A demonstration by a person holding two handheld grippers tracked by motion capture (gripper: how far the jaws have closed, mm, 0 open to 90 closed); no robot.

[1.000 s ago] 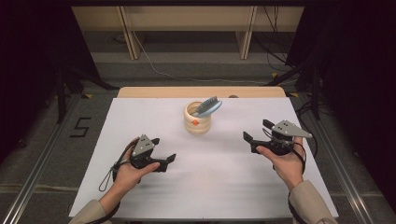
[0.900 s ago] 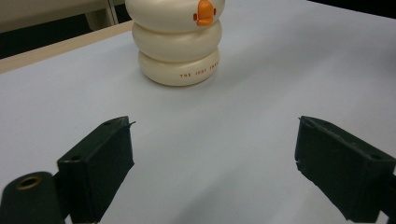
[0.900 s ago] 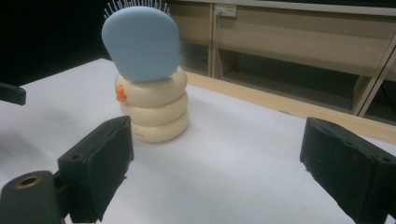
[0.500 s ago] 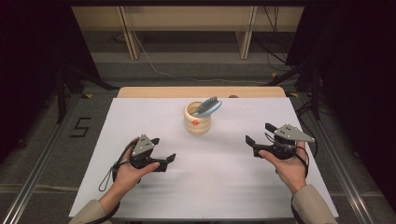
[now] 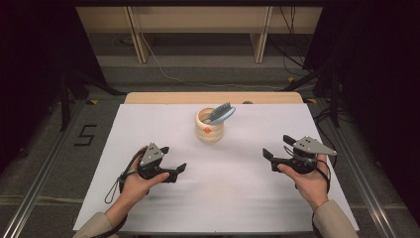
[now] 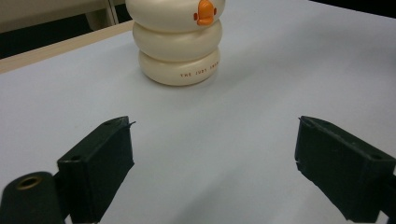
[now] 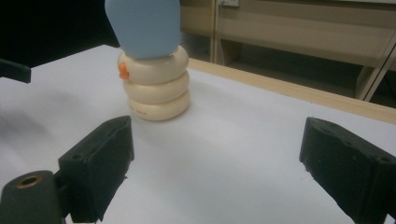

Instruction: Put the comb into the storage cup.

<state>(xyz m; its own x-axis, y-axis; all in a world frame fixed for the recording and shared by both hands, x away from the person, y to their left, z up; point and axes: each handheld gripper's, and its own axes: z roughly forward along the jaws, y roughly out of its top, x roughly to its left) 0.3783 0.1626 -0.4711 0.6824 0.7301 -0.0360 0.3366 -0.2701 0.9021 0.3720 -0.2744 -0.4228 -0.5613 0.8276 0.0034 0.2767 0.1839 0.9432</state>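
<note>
A cream ringed cup [image 5: 208, 130] with a small orange mark stands at the middle back of the white table [image 5: 228, 188]. A blue hairbrush [image 5: 221, 113] leans out of it to the right. My left gripper [image 5: 174, 171] rests low at the front left, jaws open, aimed toward the cup [image 6: 177, 44]. My right gripper [image 5: 270, 158] is held at the front right, jaws open, with the cup [image 7: 156, 86] and the brush's blue back [image 7: 144, 27] ahead of it. Nothing lies between either pair of jaws.
A wooden strip [image 5: 213, 97] runs along the table's far edge. Beyond it stand shelf legs [image 5: 260, 47] and floor cables. A "5" is marked on the floor [image 5: 85, 135] left of the table. White surface spreads between the two hands.
My right hand has drifted slightly toward the front and right. The left hand, the cup and the brush have stayed put.
</note>
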